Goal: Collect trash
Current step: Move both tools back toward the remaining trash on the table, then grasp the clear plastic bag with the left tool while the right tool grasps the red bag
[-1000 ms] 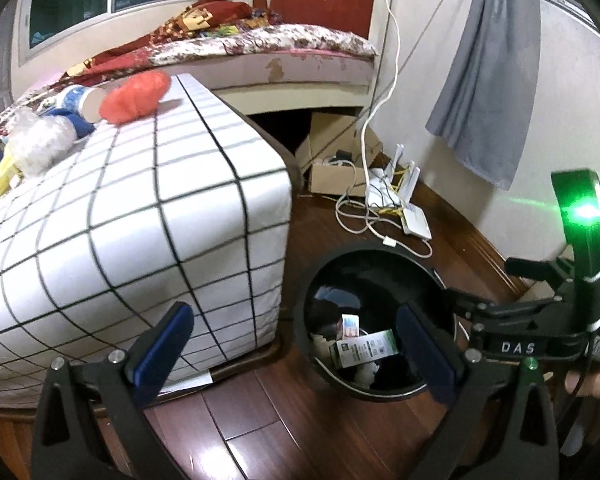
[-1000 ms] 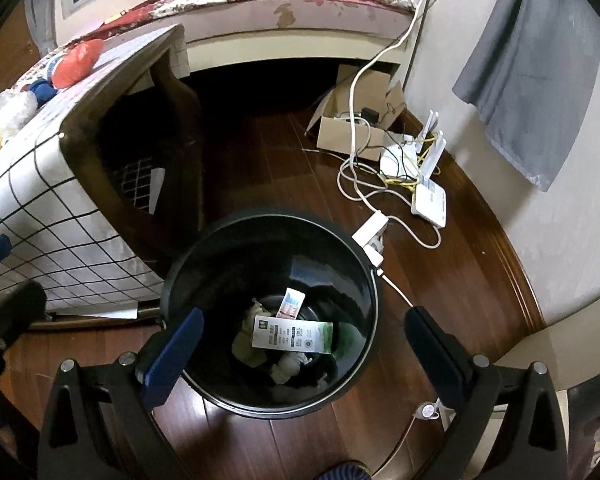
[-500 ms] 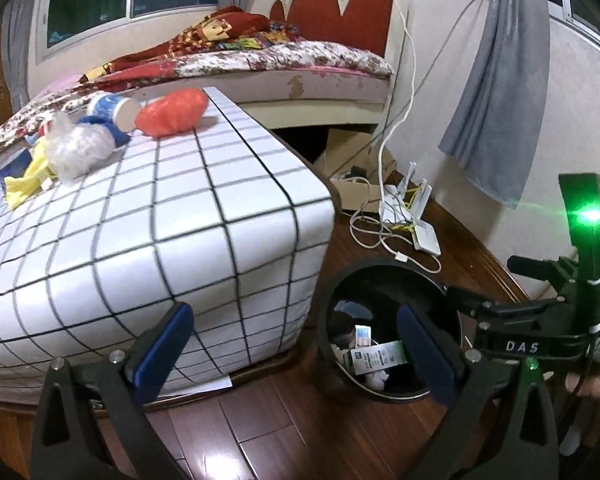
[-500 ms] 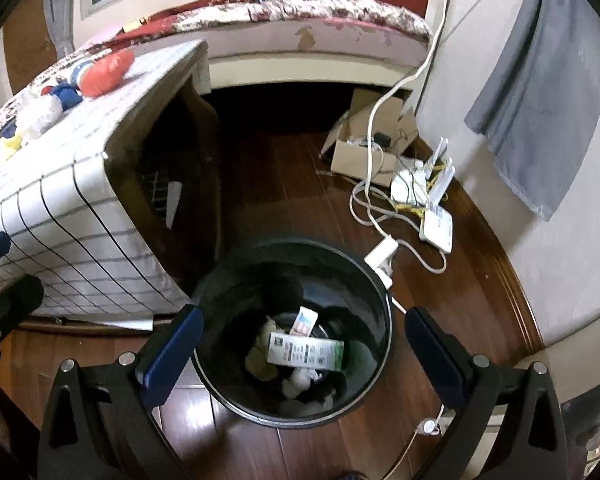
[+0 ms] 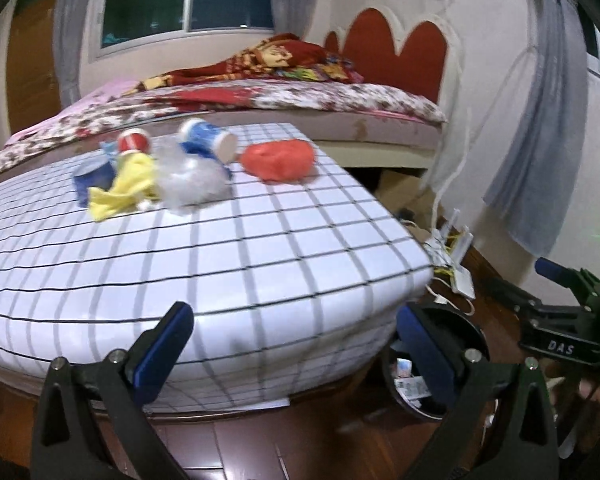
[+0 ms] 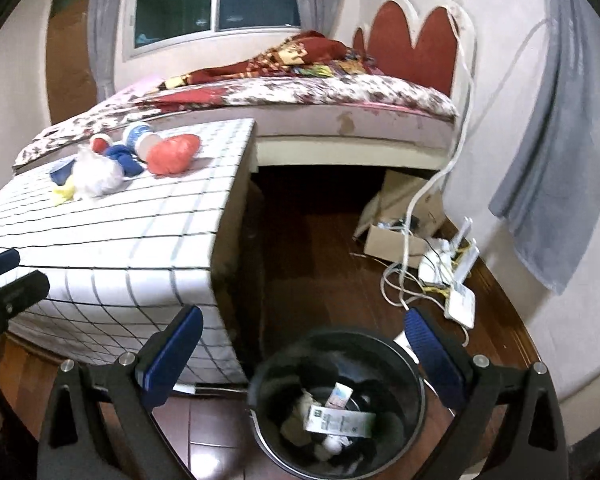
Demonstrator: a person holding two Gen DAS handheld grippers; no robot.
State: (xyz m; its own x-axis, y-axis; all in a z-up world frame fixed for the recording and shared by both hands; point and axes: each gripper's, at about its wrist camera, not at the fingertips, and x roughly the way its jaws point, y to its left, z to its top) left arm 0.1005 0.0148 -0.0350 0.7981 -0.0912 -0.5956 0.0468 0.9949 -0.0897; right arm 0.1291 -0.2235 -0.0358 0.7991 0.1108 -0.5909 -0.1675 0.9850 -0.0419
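A bed with a flowered cover and red scalloped headboard (image 6: 416, 46) fills the far side of the room; in front of it stands a low table draped in a white cloth with a black grid (image 5: 204, 256), whose near right corner overhangs the dark wooden floor (image 6: 320, 256); the strip of floor between table and wall is open, though a cardboard box (image 6: 396, 236), white cables and white routers (image 6: 460, 300) crowd the wall side under a hanging grey cloth (image 6: 548, 152); a round black waste bin (image 6: 396, 364) stands on the floor just off the table's corner, holding a white printed carton (image 6: 338, 420) and crumpled scraps; the trash still on the table sits bunched at the far end, well clear of the near edge: a red-orange plastic bag (image 5: 278, 160), a crumpled clear plastic bag (image 5: 190, 178), a yellow rag (image 5: 126, 184), a blue paper cup lying on its side (image 5: 208, 140) and a red cup (image 5: 134, 142); the left gripper (image 5: 296, 350) is spread wide and empty before the table's near edge; the right gripper (image 6: 304, 354) is likewise spread wide and empty, above the bin.
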